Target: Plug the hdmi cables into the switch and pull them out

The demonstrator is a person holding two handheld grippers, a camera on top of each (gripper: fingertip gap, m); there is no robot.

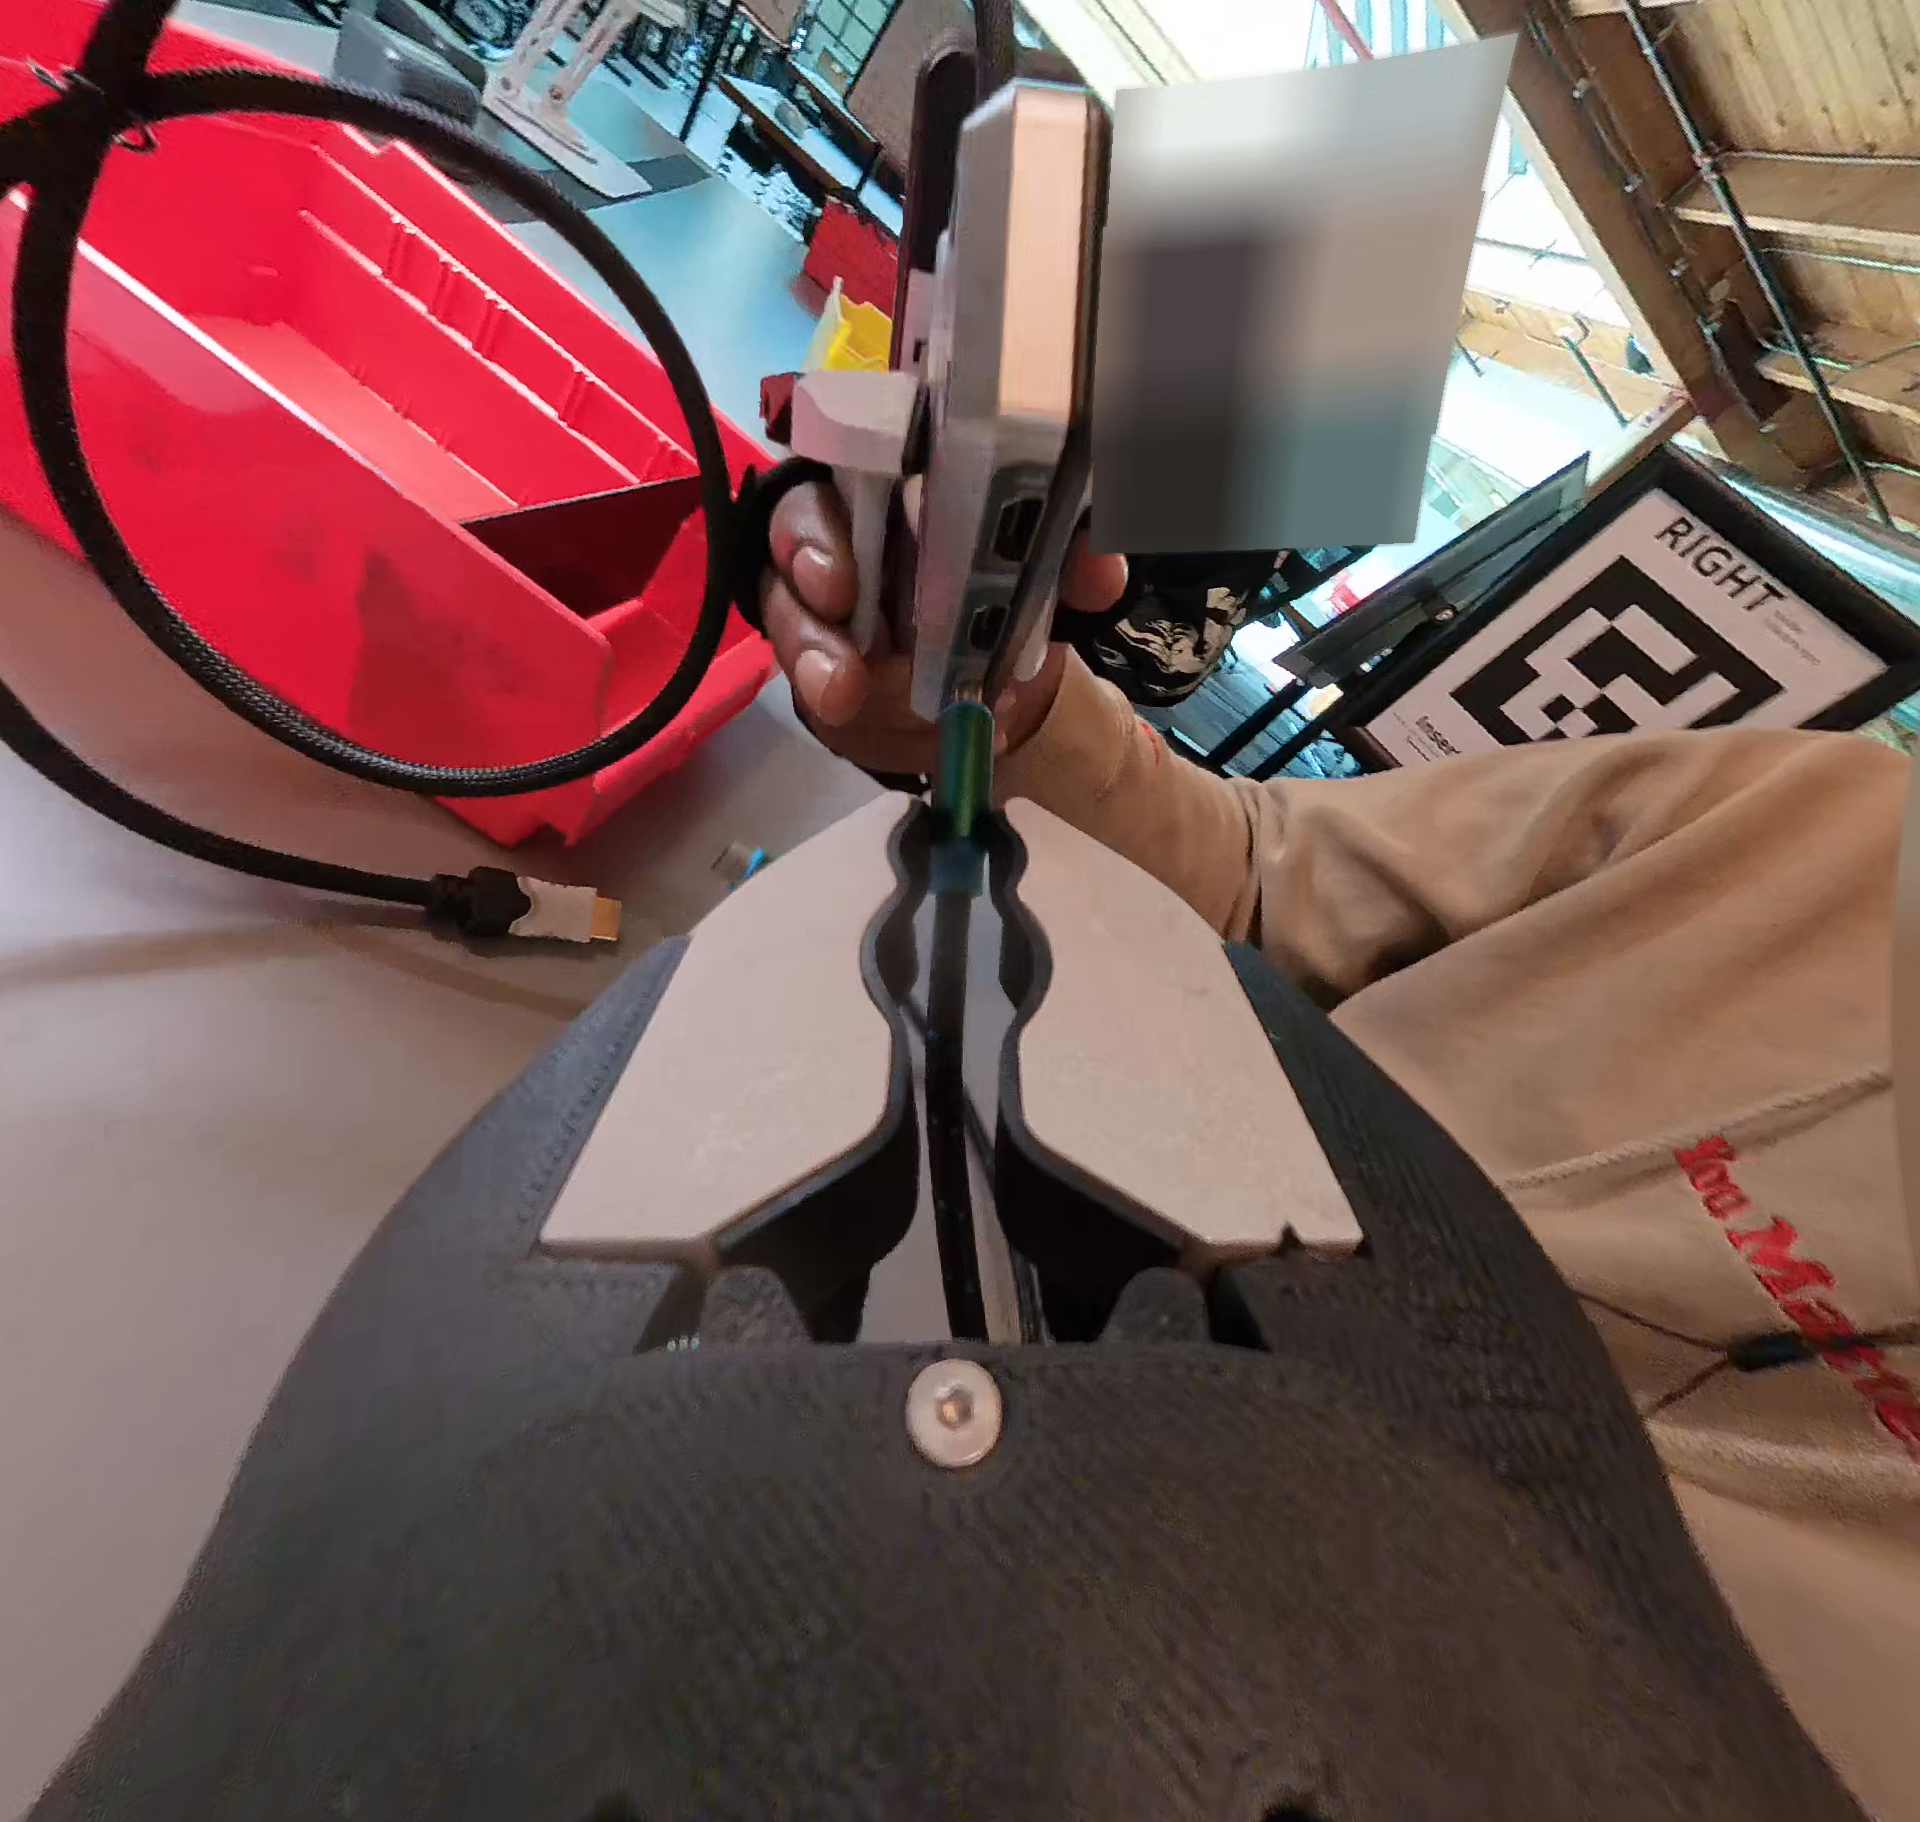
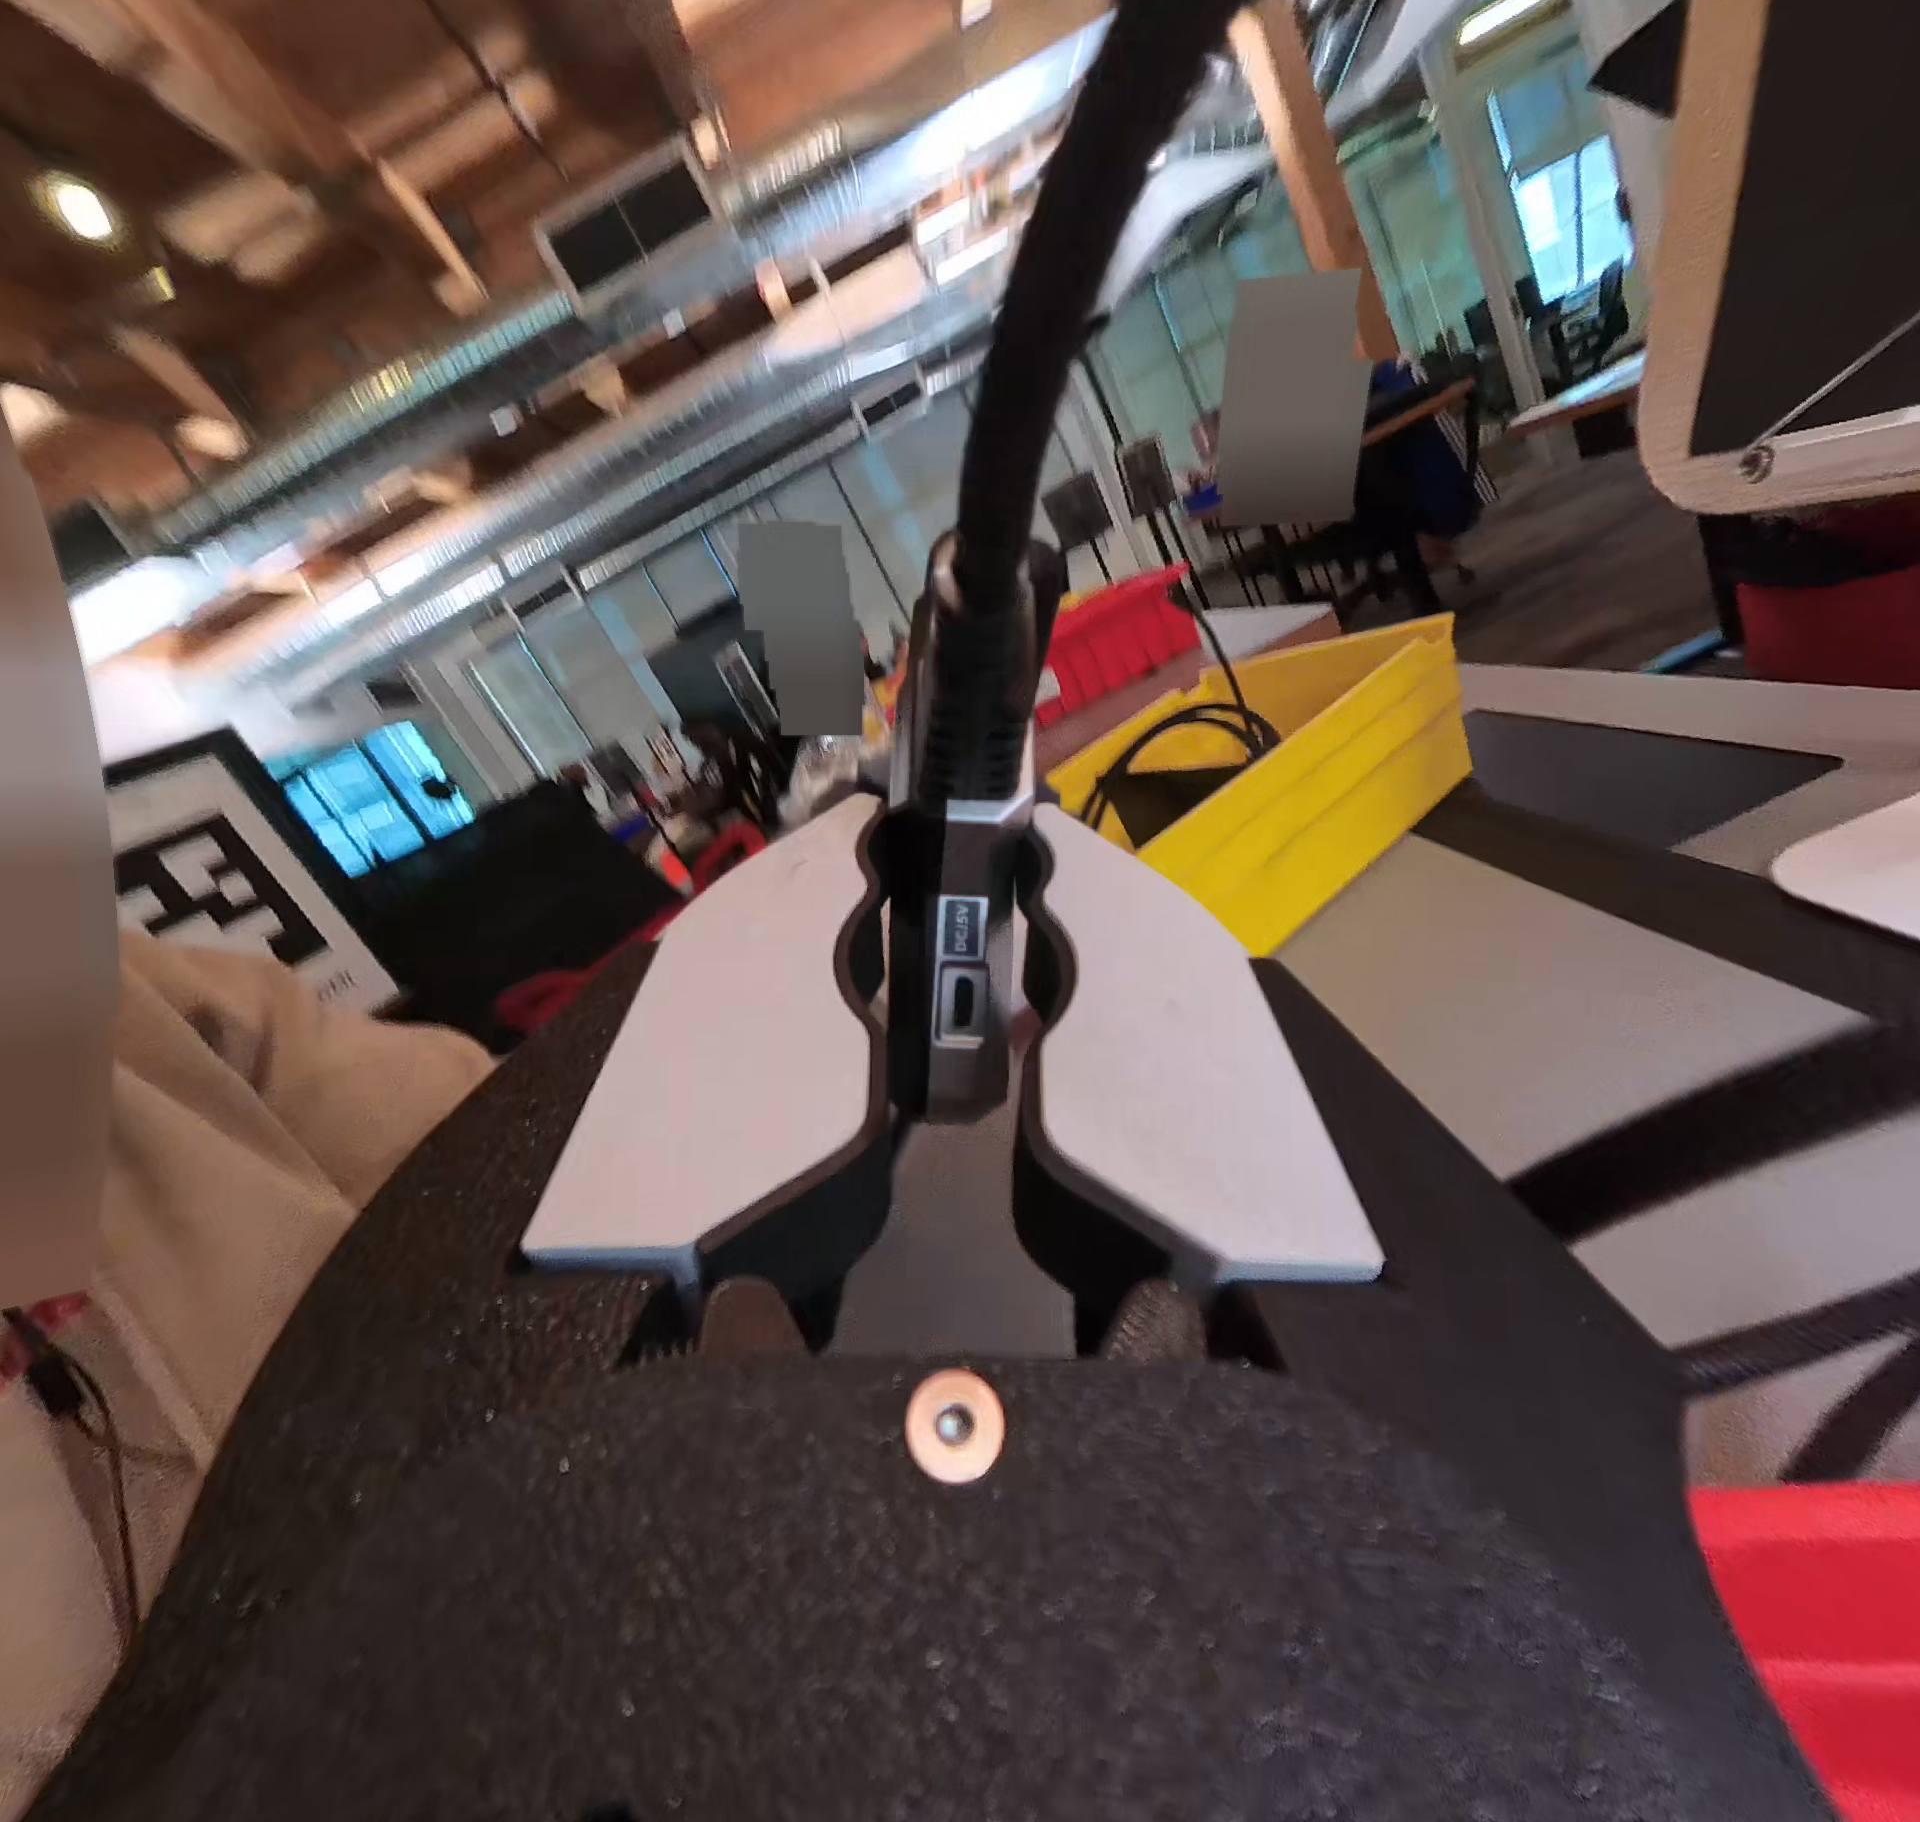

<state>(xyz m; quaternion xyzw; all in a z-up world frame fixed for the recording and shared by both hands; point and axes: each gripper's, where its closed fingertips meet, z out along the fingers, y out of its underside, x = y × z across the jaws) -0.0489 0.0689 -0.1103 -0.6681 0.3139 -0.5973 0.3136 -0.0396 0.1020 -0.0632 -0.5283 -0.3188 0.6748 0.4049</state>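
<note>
Mid-task: left gripper [image 1: 957,842] jaws pinching green-tipped HDMI plug [image 1: 961,773] seated in switch [image 1: 1003,390] at 12 o'clock; right gripper [image 2: 951,925] jaws clamped on switch. Braided cable [image 2: 1029,245] plugged atop; spare plug [image 1: 540,908] on tabletop [image 1: 208,1097], 9 o'clock, remaining.

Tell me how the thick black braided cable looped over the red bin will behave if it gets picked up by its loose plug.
The braided cable holds a wide round loop over the red bin, so it is probably springy and stiff rather than limp. It looks thick, so likely heavy enough to drag on the loose plug lying on the table. The loop may swing or snag the bin's rim.
</note>
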